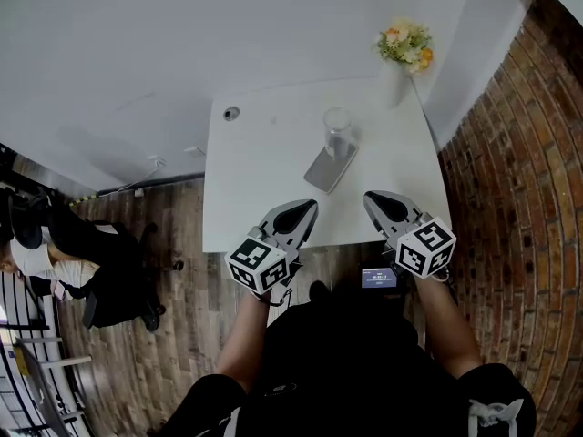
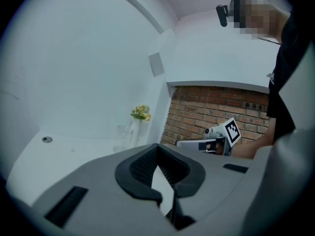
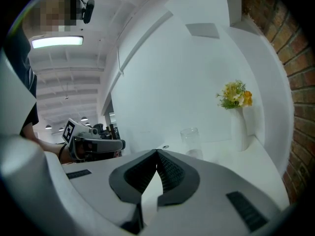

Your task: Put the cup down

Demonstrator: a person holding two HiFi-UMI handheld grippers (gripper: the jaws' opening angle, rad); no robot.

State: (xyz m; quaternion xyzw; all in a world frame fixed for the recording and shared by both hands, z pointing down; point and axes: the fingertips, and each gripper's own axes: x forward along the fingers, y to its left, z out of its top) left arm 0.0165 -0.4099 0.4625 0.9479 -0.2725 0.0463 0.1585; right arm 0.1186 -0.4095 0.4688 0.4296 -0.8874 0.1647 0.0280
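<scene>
A clear glass cup (image 1: 338, 133) stands upright on the white table (image 1: 264, 180), its base at the far end of a grey phone-like slab (image 1: 329, 167). The cup shows faintly in the left gripper view (image 2: 123, 131) and more plainly in the right gripper view (image 3: 190, 140). My left gripper (image 1: 306, 209) is shut and empty over the table's near edge, left of the slab. My right gripper (image 1: 377, 200) is also shut and empty, at the near edge right of the slab. Both stop short of the cup.
A white vase of yellow flowers (image 1: 405, 51) stands at the table's far right corner, beside a brick wall (image 1: 519, 171). A round cable hole (image 1: 231, 113) sits at the far left of the table. A person sits on an office chair (image 1: 109, 271) at the left.
</scene>
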